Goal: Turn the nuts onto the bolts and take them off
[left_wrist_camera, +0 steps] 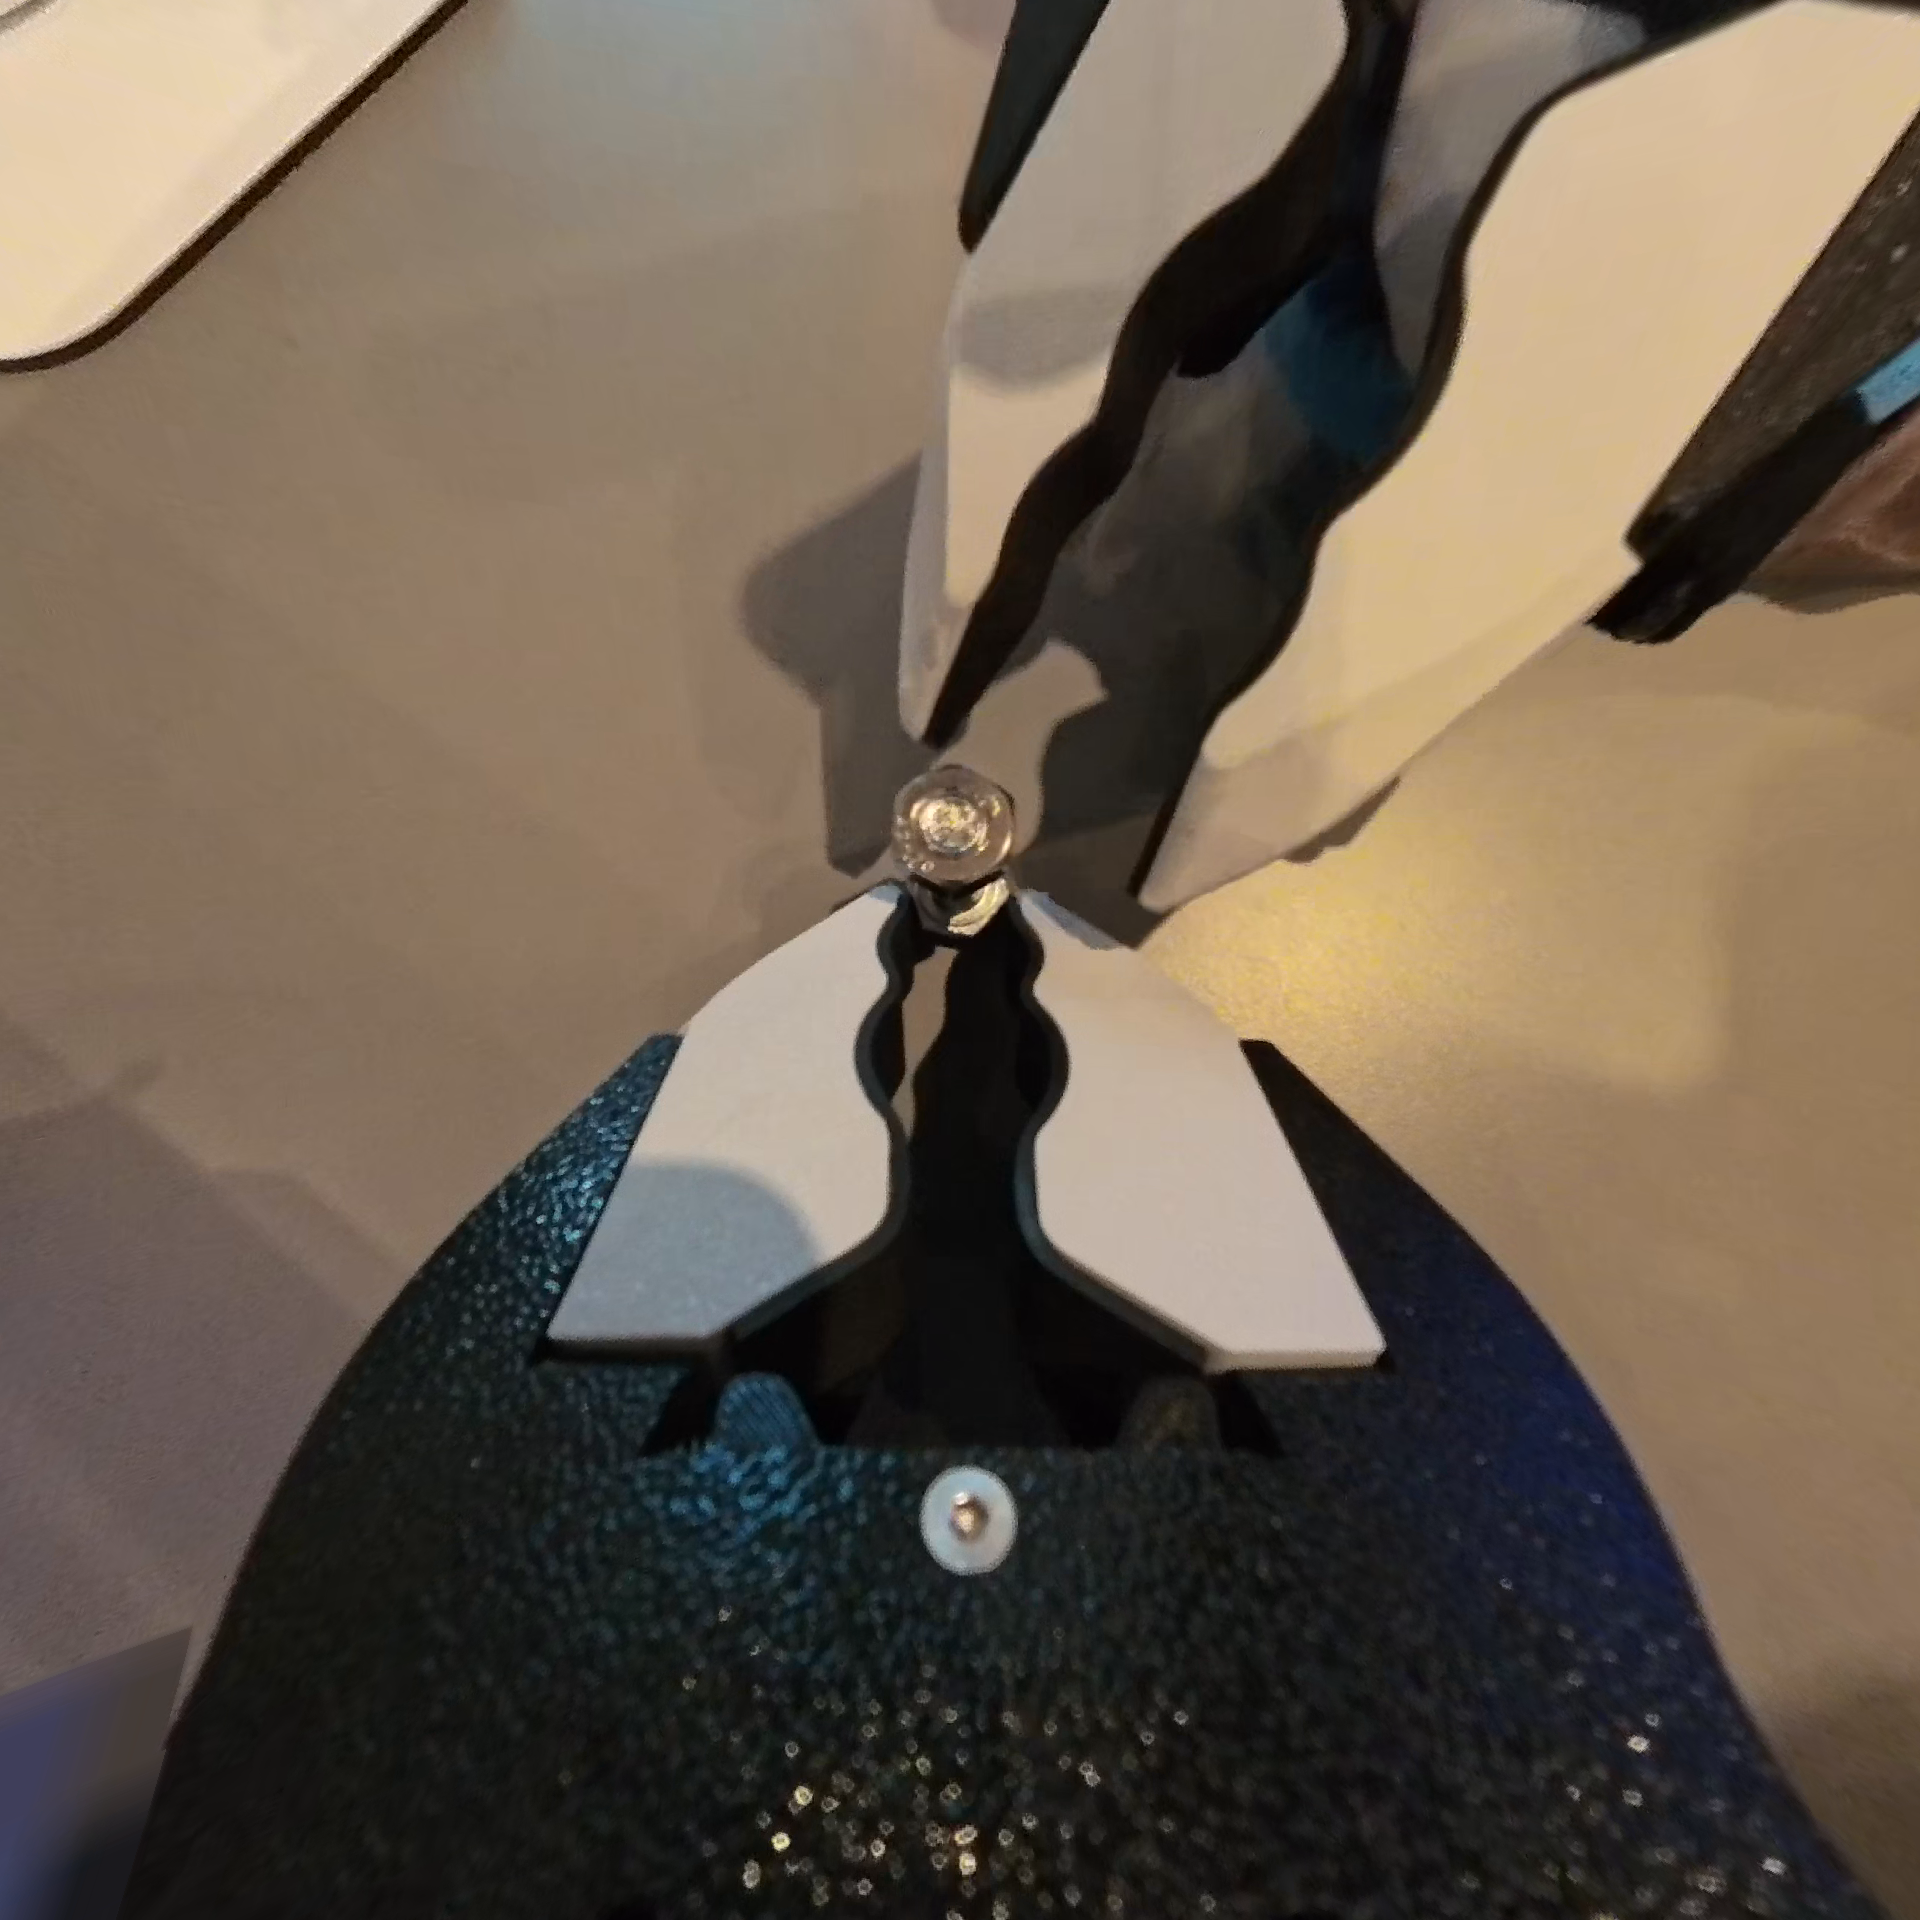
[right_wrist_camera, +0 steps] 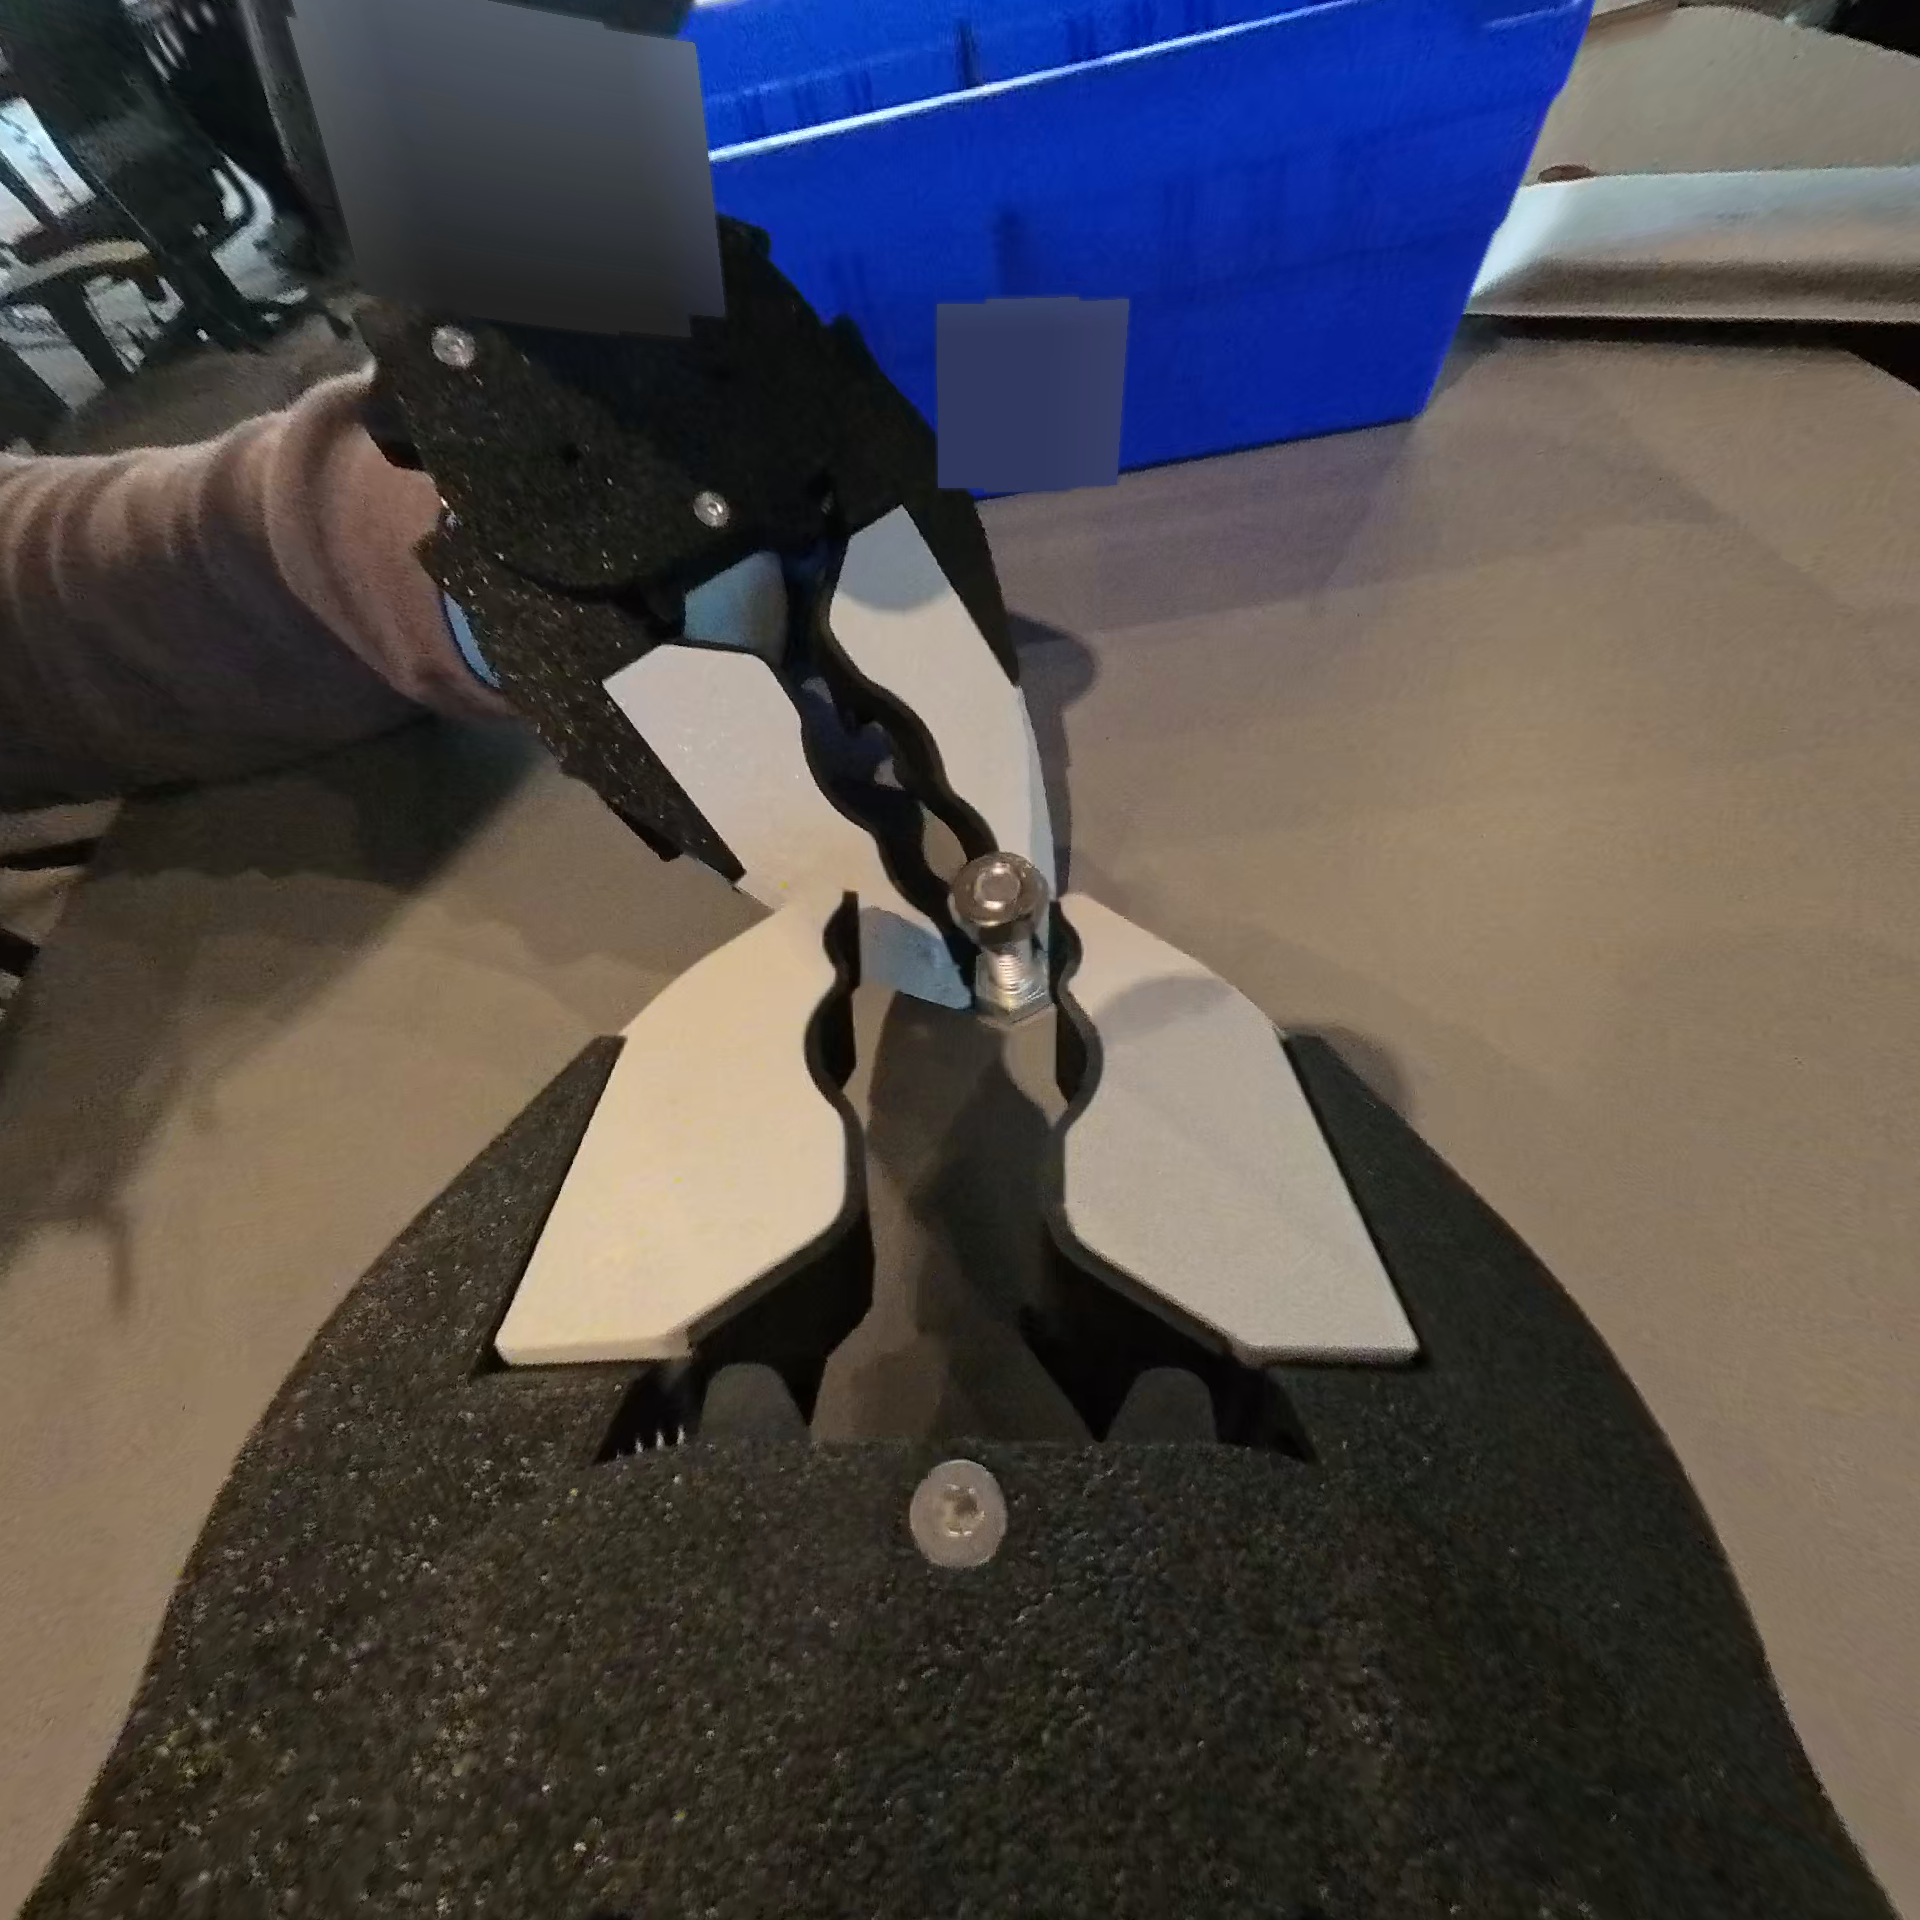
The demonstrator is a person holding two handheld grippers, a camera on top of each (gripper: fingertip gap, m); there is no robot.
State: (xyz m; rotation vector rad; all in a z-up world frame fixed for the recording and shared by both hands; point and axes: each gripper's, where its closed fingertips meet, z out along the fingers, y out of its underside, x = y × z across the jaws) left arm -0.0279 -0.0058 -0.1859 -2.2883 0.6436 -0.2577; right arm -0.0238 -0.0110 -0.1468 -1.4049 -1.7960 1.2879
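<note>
A silver bolt [left_wrist_camera: 951, 831] stands head-up over the beige table [left_wrist_camera: 416, 623], with a hex nut [right_wrist_camera: 1008, 1004] low on its thread. My left gripper [left_wrist_camera: 954, 904] is shut on the bolt's shaft just under the head. In the right wrist view it [right_wrist_camera: 992, 935] reaches in from the upper left. My right gripper [right_wrist_camera: 956, 920] is open. Its fingertips stand on either side of the bolt, the right one close beside the thread. In the left wrist view it [left_wrist_camera: 1037, 819] comes down from the upper right, with the fingers wide apart.
A large blue bin [right_wrist_camera: 1143, 260] stands on the table behind the bolt. A person's sleeve [right_wrist_camera: 156, 623] rests at the left. A white board [left_wrist_camera: 135, 156] lies at the far left, and flat sheets [right_wrist_camera: 1714, 239] lie at the back right. My right fingertips sit around 4 cm from my left ones.
</note>
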